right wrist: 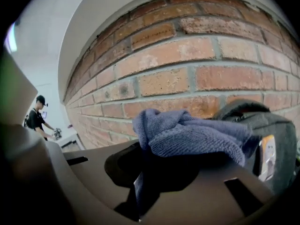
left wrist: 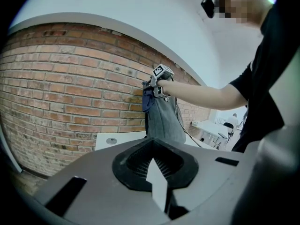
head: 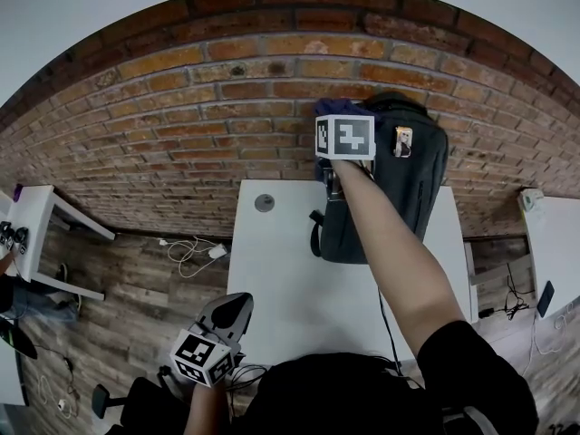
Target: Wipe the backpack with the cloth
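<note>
While the right gripper [head: 343,114] is raised to the top of the backpack [head: 403,198], its jaws are pinched on a bunched blue cloth [right wrist: 187,135], which is pressed at the bag's upper left corner, close to the brick wall [head: 181,125]. The dark grey backpack stands upright at the back of a white table [head: 290,279], leaning on the bricks. From above, the gripper's marker cube [head: 344,137] and the person's forearm [head: 390,252] cover the bag's left side. In the right gripper view, the cloth heaps over the jaws and hides much of the bag behind it.

The left gripper [head: 237,306] hangs low by the table's near left corner, well away from the bag, with its jaws pressed together on nothing.

A round grey grommet [head: 264,203] sits in the tabletop left of the backpack. A dark cord [head: 390,320] runs over the table's near edge. Loose white cables [head: 192,248] lie on the wooden floor, and other white tables [head: 32,216] stand off to the sides.

A small yellowish tag [head: 403,140] sits on the front of the backpack, but its print is too small to read. The cube bears only black-and-white square patterns.
</note>
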Demonstrator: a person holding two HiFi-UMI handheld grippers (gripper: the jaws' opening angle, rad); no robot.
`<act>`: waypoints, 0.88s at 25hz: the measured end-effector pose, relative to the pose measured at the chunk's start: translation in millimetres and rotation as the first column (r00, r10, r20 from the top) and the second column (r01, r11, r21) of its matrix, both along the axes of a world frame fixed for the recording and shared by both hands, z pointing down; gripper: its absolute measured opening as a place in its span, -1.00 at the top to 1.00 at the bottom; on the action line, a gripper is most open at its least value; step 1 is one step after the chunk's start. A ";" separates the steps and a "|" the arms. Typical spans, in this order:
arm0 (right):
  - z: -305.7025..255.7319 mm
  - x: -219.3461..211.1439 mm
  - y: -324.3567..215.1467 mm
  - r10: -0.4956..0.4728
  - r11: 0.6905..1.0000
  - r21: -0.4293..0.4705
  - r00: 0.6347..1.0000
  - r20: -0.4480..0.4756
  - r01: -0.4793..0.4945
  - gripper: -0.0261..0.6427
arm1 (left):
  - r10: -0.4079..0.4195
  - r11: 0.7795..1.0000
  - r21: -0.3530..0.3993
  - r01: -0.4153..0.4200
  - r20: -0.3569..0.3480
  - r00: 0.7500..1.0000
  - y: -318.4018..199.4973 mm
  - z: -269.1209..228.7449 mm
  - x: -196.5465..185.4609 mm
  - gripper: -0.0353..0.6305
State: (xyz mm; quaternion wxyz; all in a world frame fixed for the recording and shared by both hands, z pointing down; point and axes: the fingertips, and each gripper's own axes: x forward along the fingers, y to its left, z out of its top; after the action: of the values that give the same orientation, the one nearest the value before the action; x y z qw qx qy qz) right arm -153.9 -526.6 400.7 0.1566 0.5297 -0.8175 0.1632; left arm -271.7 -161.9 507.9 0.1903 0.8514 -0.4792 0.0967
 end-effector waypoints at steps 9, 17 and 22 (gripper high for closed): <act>46.6 -15.0 36.6 0.035 0.987 -0.162 0.968 0.247 0.006 0.73 | -0.002 1.000 0.019 0.002 -0.002 1.000 2.5 -0.3 2.7 0.91; 87.8 -24.6 63.7 0.015 0.977 -0.210 0.974 0.228 0.035 0.73 | 0.002 1.000 0.019 -0.002 -0.001 1.000 4.1 -1.0 1.3 0.91; 116.3 -29.6 81.7 -0.011 0.967 -0.246 0.978 0.208 0.063 0.73 | 0.001 1.000 0.024 -0.001 0.001 1.000 4.5 -1.9 0.1 0.91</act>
State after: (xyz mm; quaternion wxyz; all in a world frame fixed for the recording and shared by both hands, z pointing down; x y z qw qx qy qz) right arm -183.5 -444.9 517.0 0.1405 0.4707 -0.8117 0.3161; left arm -271.6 -157.4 506.0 0.1800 0.8538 -0.4798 0.0916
